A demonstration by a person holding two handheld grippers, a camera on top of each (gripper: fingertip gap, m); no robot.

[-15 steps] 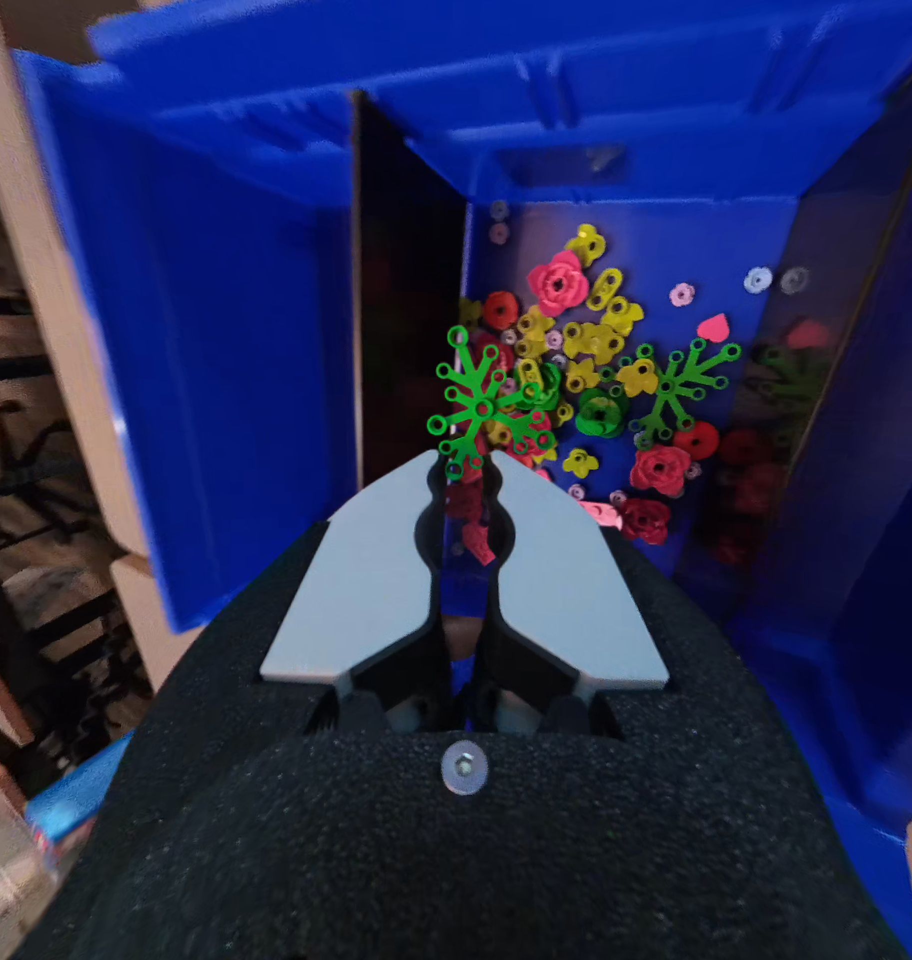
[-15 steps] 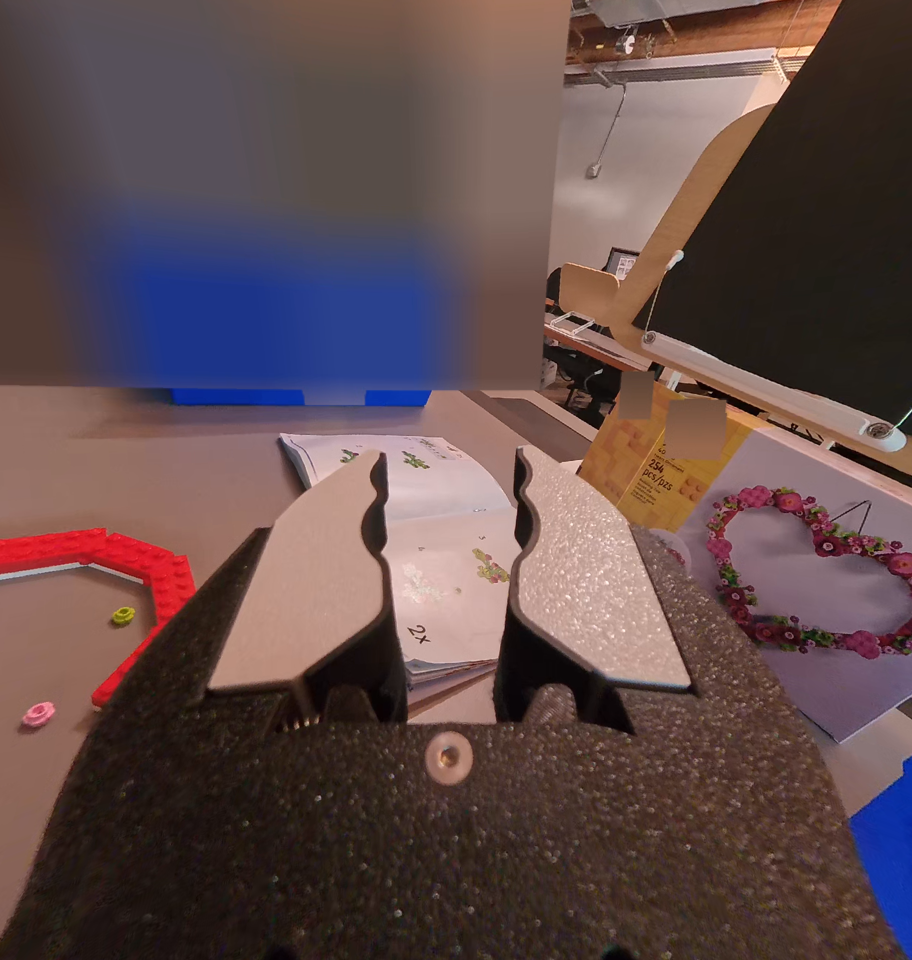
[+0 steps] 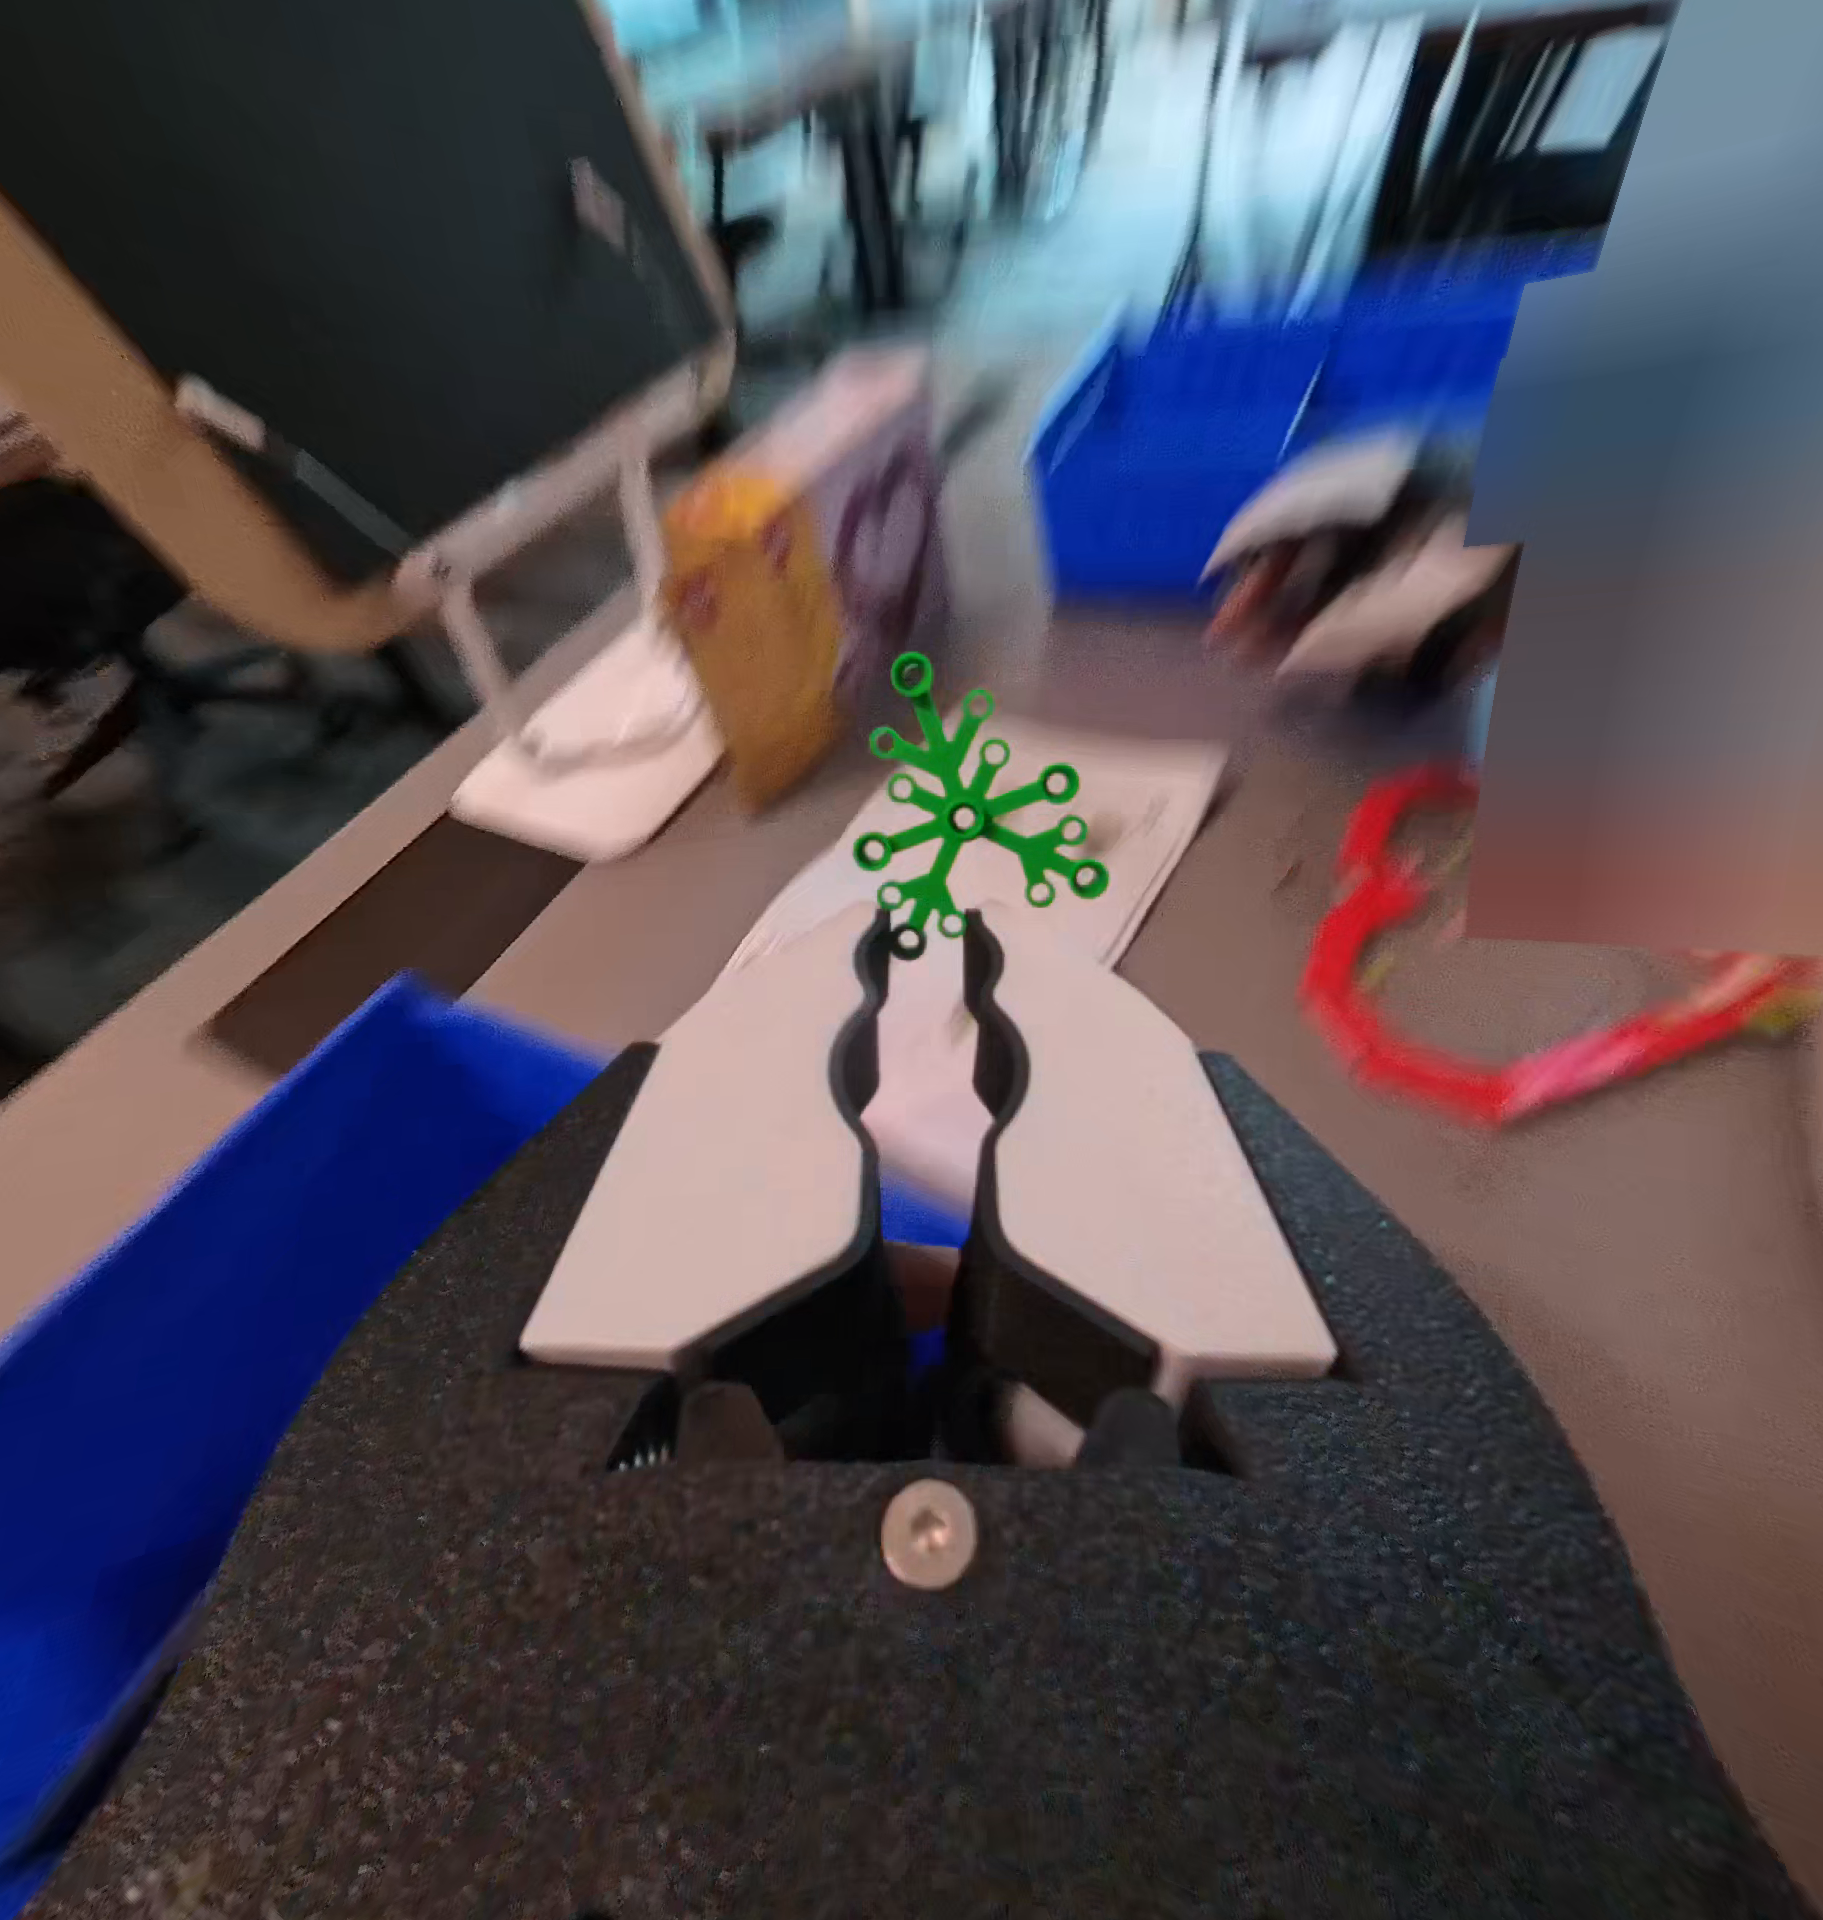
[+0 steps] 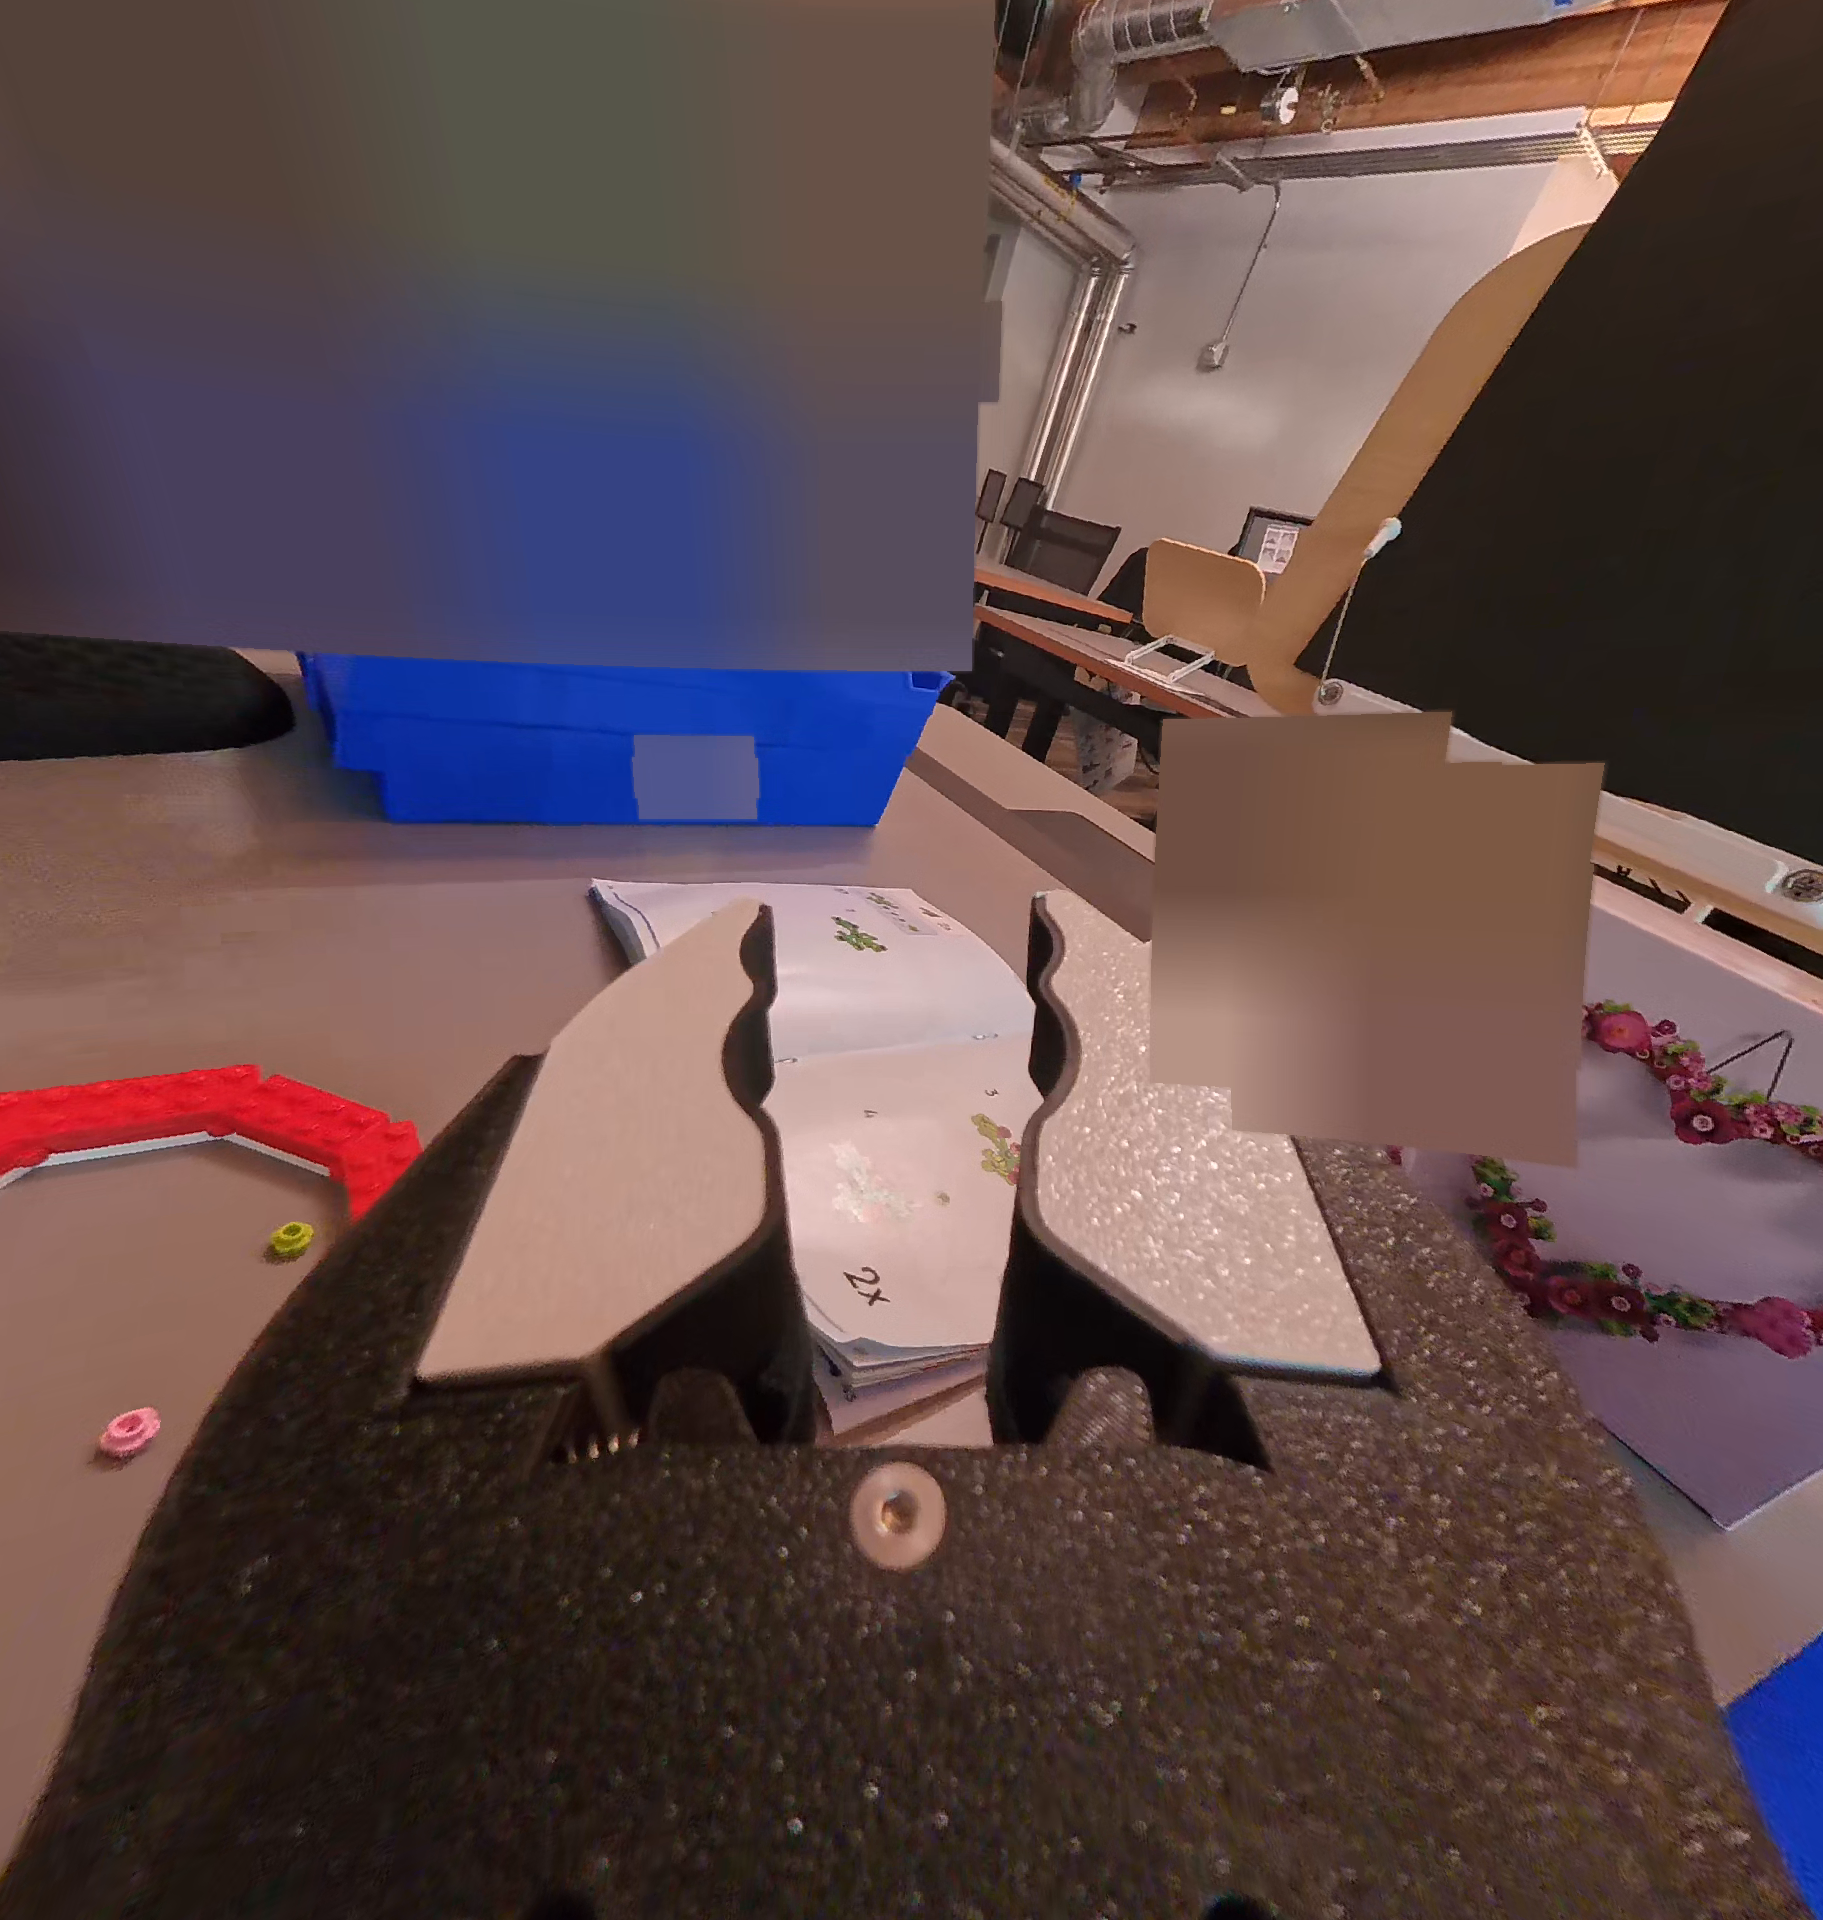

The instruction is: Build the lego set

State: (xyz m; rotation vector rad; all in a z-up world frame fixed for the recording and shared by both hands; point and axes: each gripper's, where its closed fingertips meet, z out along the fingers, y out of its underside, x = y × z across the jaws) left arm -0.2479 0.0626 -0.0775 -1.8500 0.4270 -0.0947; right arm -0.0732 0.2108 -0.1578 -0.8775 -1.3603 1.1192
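Left claw [image 3: 928,928] pinches green leaf piece [image 3: 967,816] by one stem tip, leaf sticking up ahead of tips. Right claw [image 4: 899,940] wide, empty, over instruction booklet [image 4: 886,1049]. Red heart frame [image 3: 1406,997] lies ahead-right of left claw: carry slowly, thin grip likely pivots; align leaf centre hole over stud.

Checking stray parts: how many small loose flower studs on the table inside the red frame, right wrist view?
2: a lime-green stud near the red frame, a pink stud nearer the camera. The right gripper may hide more.
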